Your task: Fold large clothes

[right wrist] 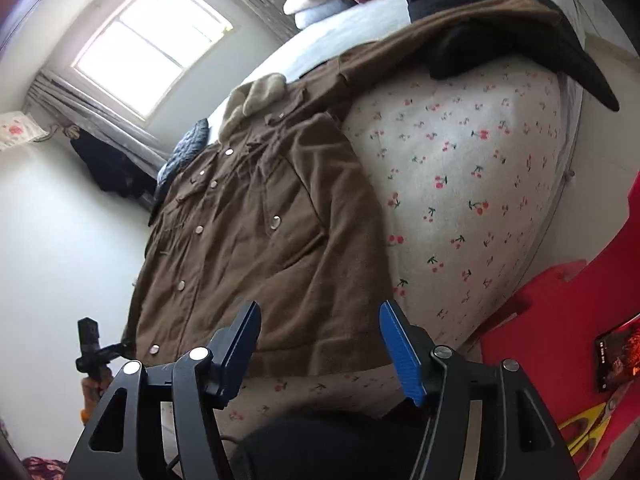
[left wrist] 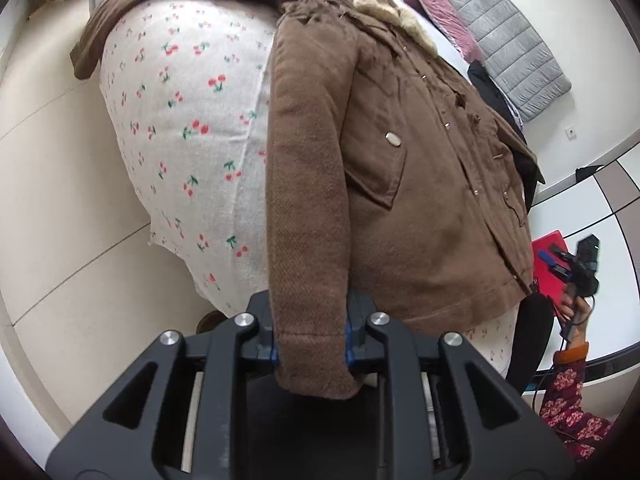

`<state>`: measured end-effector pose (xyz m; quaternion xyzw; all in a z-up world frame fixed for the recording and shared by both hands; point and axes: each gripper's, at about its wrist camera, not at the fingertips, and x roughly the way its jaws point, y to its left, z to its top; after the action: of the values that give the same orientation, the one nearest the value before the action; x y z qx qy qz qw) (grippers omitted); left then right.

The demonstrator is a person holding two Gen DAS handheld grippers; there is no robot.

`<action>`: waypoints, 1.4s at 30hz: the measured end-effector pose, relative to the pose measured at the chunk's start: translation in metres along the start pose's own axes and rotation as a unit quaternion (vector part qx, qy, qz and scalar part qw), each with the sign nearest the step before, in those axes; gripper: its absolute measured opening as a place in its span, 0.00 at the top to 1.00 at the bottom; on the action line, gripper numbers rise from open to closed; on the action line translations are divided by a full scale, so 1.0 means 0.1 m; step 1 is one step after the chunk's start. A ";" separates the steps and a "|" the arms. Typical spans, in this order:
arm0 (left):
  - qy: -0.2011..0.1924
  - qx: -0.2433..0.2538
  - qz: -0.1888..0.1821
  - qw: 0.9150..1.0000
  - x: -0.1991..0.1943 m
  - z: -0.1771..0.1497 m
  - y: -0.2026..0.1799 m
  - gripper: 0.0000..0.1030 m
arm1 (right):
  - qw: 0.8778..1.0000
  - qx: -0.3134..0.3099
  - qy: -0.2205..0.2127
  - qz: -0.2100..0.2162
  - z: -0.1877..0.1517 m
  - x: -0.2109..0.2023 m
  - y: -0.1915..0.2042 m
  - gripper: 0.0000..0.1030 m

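Jacket (left wrist: pixel 420 184), brown w/ pale fleece collar (left wrist: pixel 394 10), lies front-up on the bed (left wrist: pixel 180 120), over a cherry-print sheet, lower hem near the bed's foot edge. Snap buttons run down the closed front; flap pocket (left wrist: pixel 376 164) w/ one metal snap on the chest panel.

Left side: my left gripper (left wrist: pixel 310 338) has its jaws clamped on the cuff end of one sleeve (left wrist: pixel 308 208). That sleeve is folded in along the jacket body, running straight down to the hem, cuff just past the bed's foot edge. Blue pads press the fabric on both sides.

Right side: my right gripper (right wrist: pixel 320 344) hovers over the hem area w/ jaws spread wide, nothing between them. Blue pads (right wrist: pixel 400 352) clear of the cloth; contact w/ the hem I can't confirm from this view.

Other sleeve (right wrist: pixel 440 28) is stretched out sideways toward the bed's far side edge, w/ a black garment (right wrist: pixel 500 52) lying across it.

Other items noted: pink cushion (left wrist: pixel 436 12) and grey quilted pad (left wrist: pixel 508 52) toward the head of the bed; red mat (right wrist: pixel 560 320) on the floor beside the bed; window (right wrist: pixel 148 44) on the far wall in the right wrist view.
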<state>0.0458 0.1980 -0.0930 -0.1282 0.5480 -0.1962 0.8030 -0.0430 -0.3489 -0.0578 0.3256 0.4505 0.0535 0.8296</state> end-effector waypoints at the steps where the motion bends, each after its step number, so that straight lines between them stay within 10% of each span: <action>1: 0.001 0.003 0.002 1.000 0.01 -0.01 0.01 0.77 | 1.000 0.001 0.006 -0.007 0.04 0.12 -0.05 0.39; 7: 0.012 0.003 0.011 1.000 0.04 0.02 0.02 0.77 | 0.999 -0.022 0.033 -0.023 0.04 0.58 -0.01 0.41; 9: 0.014 -0.003 0.006 1.000 0.06 0.01 0.04 0.77 | 0.998 -0.026 0.060 0.009 -0.01 0.61 0.07 0.83; 10: 0.015 -0.008 0.003 1.000 0.07 0.02 0.04 0.77 | 0.997 -0.026 0.072 0.020 -0.04 0.61 0.13 0.85; 18: -0.026 -0.052 -0.132 0.990 -0.36 0.03 0.14 0.81 | 0.997 -0.074 -0.006 0.000 -0.04 -0.05 0.66 0.93; 22: 0.058 -0.024 -0.022 0.998 0.11 -0.11 0.26 0.76 | 0.993 -0.040 0.078 -0.077 -0.13 0.37 0.23 0.92; 24: 0.079 -0.035 -0.006 0.996 0.25 -0.17 0.35 0.57 | 0.989 -0.015 0.111 -0.095 -0.23 0.61 0.01 0.82; 27: 0.051 -0.015 0.059 0.997 -0.02 -0.10 0.38 0.45 | 0.987 -0.003 0.100 -0.124 -0.18 0.50 -0.02 0.59; 32: 0.007 0.017 0.159 0.987 -0.44 0.30 0.28 0.37 | 0.982 -0.049 0.069 -0.171 0.17 0.09 0.35 0.54; 42: -0.091 0.142 0.186 0.968 -0.78 1.70 -0.66 0.13 | 0.983 -0.128 0.003 -0.130 1.45 -0.10 1.62 0.39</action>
<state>0.1674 0.1731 0.0625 0.0741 0.4534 -0.1073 0.8817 0.0980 -0.2976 0.0995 0.1553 0.4811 0.0033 0.8628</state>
